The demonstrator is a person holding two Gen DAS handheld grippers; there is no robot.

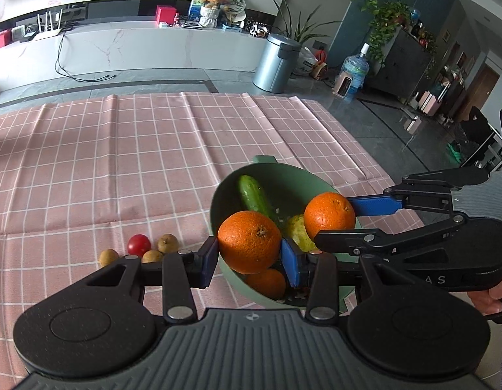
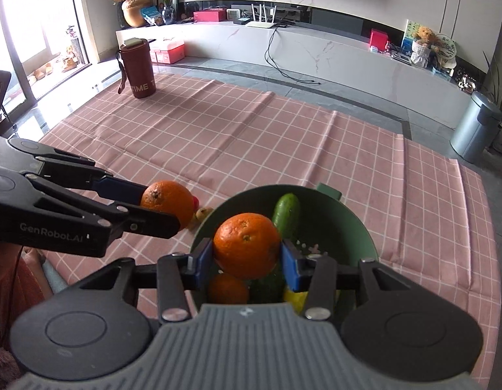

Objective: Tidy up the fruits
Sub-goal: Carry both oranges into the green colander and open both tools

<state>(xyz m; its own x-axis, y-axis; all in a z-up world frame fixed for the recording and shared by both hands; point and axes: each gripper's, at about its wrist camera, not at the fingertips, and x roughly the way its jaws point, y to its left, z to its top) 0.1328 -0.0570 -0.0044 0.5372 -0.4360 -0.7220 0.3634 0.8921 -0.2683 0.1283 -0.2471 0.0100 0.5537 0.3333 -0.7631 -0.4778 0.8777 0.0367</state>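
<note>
My left gripper (image 1: pixel 249 253) is shut on an orange (image 1: pixel 249 242) just above the left rim of the green colander bowl (image 1: pixel 283 175). My right gripper (image 2: pixel 247 256) is shut on a second orange (image 2: pixel 247 245) over the same bowl (image 2: pixel 354 227); it shows from the side in the left wrist view (image 1: pixel 330 216). The bowl holds a cucumber (image 1: pixel 255 196), a yellow-green pear (image 1: pixel 298 232) and a third orange (image 1: pixel 267 282). On the cloth left of the bowl lie a red tomato (image 1: pixel 139 244) and three small brown fruits (image 1: pixel 168 243).
A pink checked cloth (image 2: pixel 251 136) covers the table. A dark red flask (image 2: pixel 137 70) stands at the far left corner. The table's right edge (image 1: pixel 364 136) drops to grey floor with a metal bin (image 1: pixel 276 61).
</note>
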